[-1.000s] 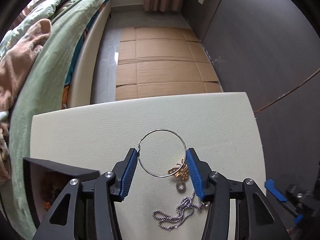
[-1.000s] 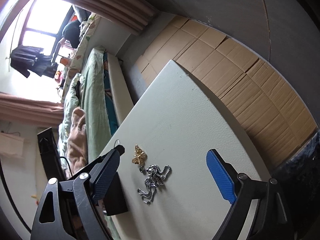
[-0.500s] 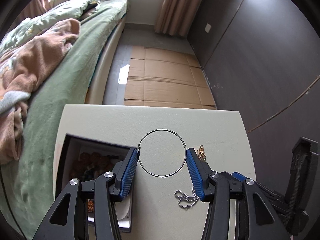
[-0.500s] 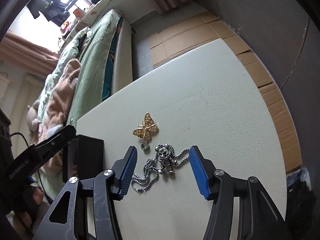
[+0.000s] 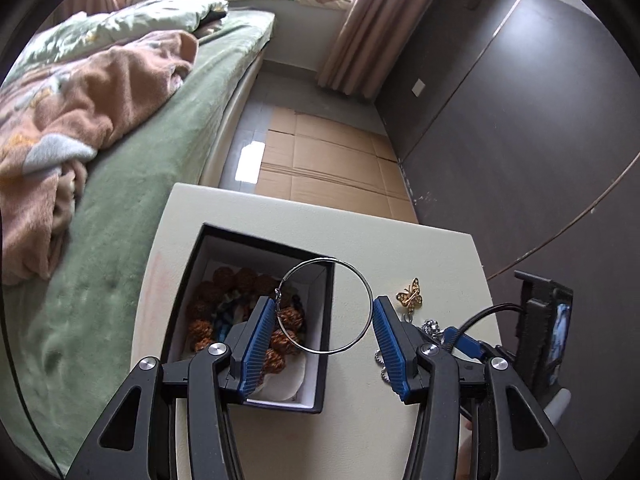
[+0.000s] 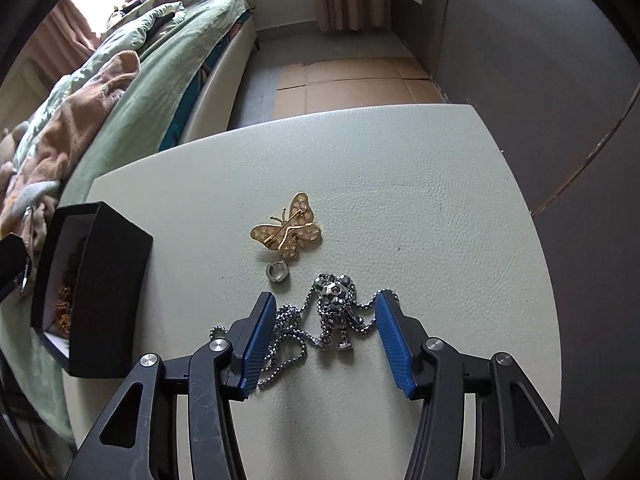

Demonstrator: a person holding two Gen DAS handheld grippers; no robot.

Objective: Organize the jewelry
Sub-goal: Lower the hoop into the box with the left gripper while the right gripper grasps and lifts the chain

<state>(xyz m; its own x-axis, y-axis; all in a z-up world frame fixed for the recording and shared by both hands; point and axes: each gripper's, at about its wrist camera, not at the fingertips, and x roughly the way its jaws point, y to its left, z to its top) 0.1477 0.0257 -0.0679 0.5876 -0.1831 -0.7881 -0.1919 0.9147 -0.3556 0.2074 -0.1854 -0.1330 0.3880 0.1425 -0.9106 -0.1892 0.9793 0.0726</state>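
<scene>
The cream, leather-grained tabletop carries everything, with a bed under green bedding along its left edge and flattened cardboard on the floor past its far edge.

A black jewelry box with a white lining sits open near the tabletop's left edge, roughly midway along it. Inside lies a bracelet of brown, knobbly beads with some darker blue pieces among them.

The left gripper hangs over the box's right wall, its blue pads pressed on opposite sides of a thin silver hoop. The hoop is clear of the table, part of it above the box interior and part beyond the wall.

The right gripper points steeply down at the middle of the tabletop towards its near edge. Its jaws are closing, and between them lies a silver ball-chain necklace with a little figure pendant. The chain's loops brush the left pad and the right pad's tip; whether the pads press on it yet I cannot tell.

Just beyond the pendant lies a gold butterfly brooch, back side up with its pin showing. A small silver ring lies between brooch and pendant, close to the brooch's lower wing.
</scene>
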